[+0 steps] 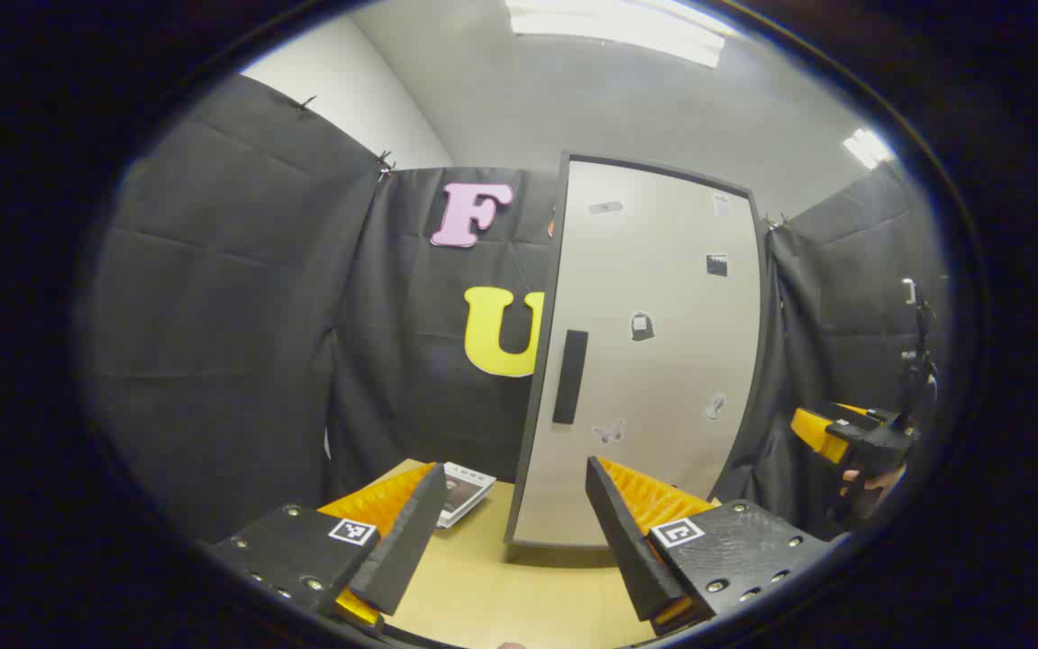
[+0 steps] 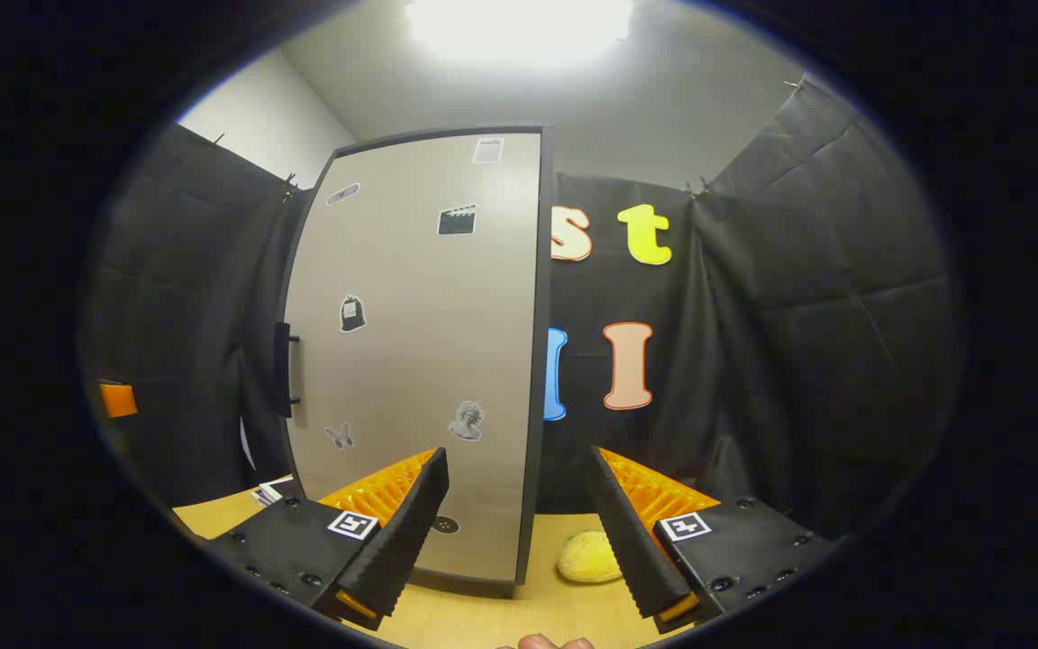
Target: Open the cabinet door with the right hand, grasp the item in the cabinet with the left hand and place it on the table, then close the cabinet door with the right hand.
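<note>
Both grippers hover level above the tan wooden table (image 1: pixel 519 595), facing the closed grey cabinet door (image 1: pixel 645 361); left gripper (image 1: pixel 514 527) and right gripper (image 2: pixel 519 518) fingers spread wide, holding nothing.

Your cabinet door (image 2: pixel 420 361) is pale grey inside a dark frame, dotted with small black-and-grey stickers — its handle (image 1: pixel 569 377) is black. The table (image 1: pixel 501 595) is light wood-yellow. Beside the cabinet lies a soft yellow item (image 2: pixel 589 557). The booklet (image 1: pixel 467 489) is white with a dark cover picture. Black cloth (image 2: pixel 798 324) hangs behind — quilted-looking folds.

black screwed tongs (image 1: pixel 514 541), square fiducial markers
</note>
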{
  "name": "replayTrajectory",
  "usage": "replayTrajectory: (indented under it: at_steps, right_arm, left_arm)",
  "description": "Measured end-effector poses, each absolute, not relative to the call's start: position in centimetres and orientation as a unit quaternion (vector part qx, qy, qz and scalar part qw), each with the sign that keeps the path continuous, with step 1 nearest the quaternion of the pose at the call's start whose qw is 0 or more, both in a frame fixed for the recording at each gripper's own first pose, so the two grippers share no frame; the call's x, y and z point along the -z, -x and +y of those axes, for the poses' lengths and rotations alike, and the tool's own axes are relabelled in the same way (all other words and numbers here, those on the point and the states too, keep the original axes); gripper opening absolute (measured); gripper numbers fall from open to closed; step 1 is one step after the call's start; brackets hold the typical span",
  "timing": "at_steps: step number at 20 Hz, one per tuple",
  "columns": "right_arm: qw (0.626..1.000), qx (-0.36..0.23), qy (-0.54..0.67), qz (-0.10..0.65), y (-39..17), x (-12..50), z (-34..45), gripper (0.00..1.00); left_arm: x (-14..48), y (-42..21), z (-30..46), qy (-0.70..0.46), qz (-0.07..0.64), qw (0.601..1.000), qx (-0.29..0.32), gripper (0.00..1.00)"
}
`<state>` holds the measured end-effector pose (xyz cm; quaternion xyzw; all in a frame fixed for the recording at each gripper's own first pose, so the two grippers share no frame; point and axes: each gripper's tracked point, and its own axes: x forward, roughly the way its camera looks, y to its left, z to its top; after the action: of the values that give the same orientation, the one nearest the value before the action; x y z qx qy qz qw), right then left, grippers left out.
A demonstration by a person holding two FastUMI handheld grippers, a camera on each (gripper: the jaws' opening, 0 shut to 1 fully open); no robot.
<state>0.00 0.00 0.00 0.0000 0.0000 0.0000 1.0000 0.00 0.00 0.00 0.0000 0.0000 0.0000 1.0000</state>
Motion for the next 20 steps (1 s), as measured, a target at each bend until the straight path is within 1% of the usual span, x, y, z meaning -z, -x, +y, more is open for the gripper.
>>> replayTrajectory:
  at_steps: [3,4,5,6,8,12,13,17,18,19,20]
  right_arm:
    - [1.000,-0.016,0.011,0.006,-0.5,1.2,-0.1,0.98]
    - [1.000,-0.015,0.014,0.016,-0.3,1.7,-0.2,0.98]
    - [1.000,-0.013,0.011,0.017,-0.3,2.0,-0.2,0.98]
    - [1.000,-0.013,0.003,0.016,-0.4,2.0,0.1,0.98]
    - [1.000,-0.004,-0.006,0.024,-0.8,2.2,0.5,0.97]
    - [0.999,0.005,-0.018,0.034,-1.7,2.2,2.6,0.97]
    - [0.999,0.008,-0.019,0.039,-1.9,2.4,3.2,0.98]
    - [0.999,0.020,-0.026,0.038,-2.3,2.2,5.2,0.98]
    - [0.999,0.022,-0.026,0.039,-2.4,2.1,5.7,0.98]
    - [0.999,0.023,-0.026,0.040,-2.5,2.1,6.2,0.98]
    - [0.999,0.022,-0.028,0.041,-2.7,1.9,6.7,0.98]
  left_arm:
    - [0.8,1.1,0.5,-0.001,0.007,1.000,-0.027,0.91]
    - [0.8,1.3,0.3,-0.001,0.008,1.000,-0.024,0.91]
    - [0.8,1.2,0.3,-0.003,0.006,1.000,-0.023,0.94]
    - [0.7,1.1,0.7,-0.005,0.005,1.000,-0.023,0.91]
    - [0.9,0.5,1.5,-0.003,0.013,1.000,-0.023,0.91]
    - [0.7,-0.6,3.8,-0.005,0.016,1.000,-0.018,0.95]
    - [0.9,-0.6,4.6,-0.011,0.019,1.000,-0.018,0.91]
    - [1.3,-1.1,7.4,-0.013,0.027,0.999,-0.021,0.91]
    - [1.1,-1.1,8.0,-0.012,0.026,0.999,-0.020,0.95]
    - [1.1,-1.2,8.6,-0.012,0.025,0.999,-0.020,0.91]
    - [1.0,-1.3,9.3,-0.013,0.025,0.999,-0.022,0.91]
